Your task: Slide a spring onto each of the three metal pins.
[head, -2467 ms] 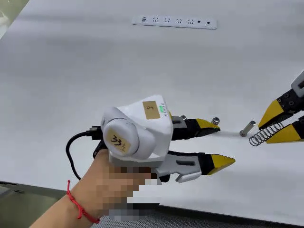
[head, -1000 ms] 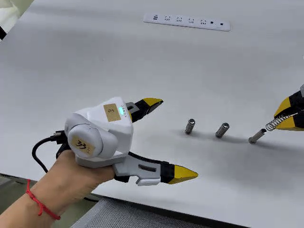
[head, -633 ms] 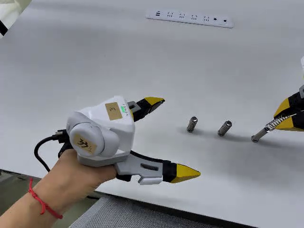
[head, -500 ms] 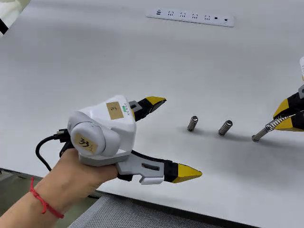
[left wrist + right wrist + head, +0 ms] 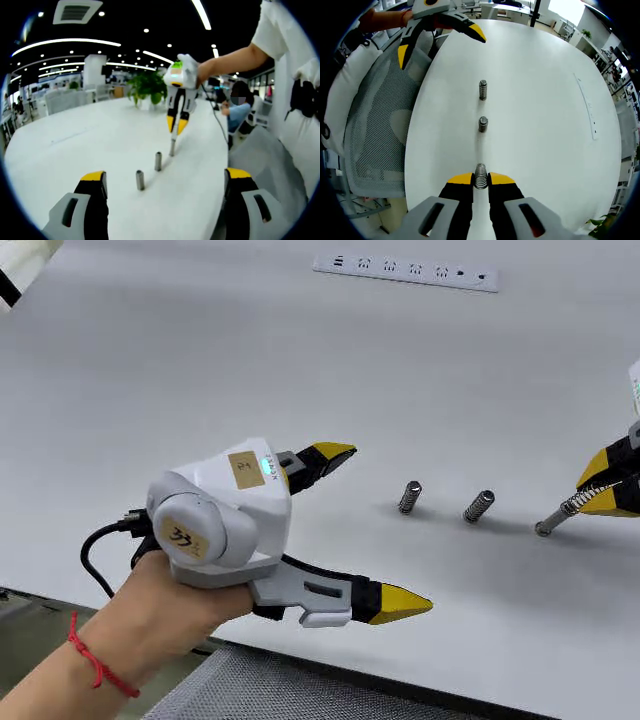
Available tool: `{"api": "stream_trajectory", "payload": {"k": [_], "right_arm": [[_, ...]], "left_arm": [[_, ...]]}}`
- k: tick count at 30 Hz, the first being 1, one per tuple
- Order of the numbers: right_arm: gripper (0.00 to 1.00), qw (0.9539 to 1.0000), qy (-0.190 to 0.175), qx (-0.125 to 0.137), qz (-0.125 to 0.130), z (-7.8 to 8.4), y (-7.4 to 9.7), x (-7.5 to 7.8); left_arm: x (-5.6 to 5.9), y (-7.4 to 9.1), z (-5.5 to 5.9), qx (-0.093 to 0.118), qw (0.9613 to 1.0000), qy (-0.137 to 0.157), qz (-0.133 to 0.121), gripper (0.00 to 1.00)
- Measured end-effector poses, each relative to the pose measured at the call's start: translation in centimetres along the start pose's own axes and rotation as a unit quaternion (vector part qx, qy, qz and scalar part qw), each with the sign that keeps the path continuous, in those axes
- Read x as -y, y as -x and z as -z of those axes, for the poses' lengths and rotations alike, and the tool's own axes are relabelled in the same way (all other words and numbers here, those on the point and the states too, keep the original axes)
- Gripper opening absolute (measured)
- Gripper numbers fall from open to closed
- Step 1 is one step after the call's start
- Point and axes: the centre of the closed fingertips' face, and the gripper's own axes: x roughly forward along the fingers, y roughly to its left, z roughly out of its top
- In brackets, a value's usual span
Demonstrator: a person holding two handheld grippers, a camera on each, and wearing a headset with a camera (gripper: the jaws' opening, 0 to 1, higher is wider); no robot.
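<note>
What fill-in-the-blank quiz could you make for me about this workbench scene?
1. The right hand-held gripper is shut on a ____.
2. The left hand-held gripper has its jaws ____ and holds nothing.
3. The end pin and the middle pin each already wear a coil, making ____ finished pins.
Missing words: spring; open; two.

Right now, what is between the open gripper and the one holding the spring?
Two upright pins stand there, the first pin and the second pin, each wearing a spring. The head view shows them between the left gripper and the right gripper.
</note>
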Motion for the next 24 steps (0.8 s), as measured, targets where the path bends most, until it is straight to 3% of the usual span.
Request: {"api": "stream_trajectory", "payload": {"k": [24], "right_arm": [[0.12, 1.0000, 0.004, 0.003, 0.004, 0.5, -2.4, 0.0]], "left_arm": [[0.2, -0.2, -0.1, 0.005, 0.9999, 0.010, 0.001, 0.98]]}}
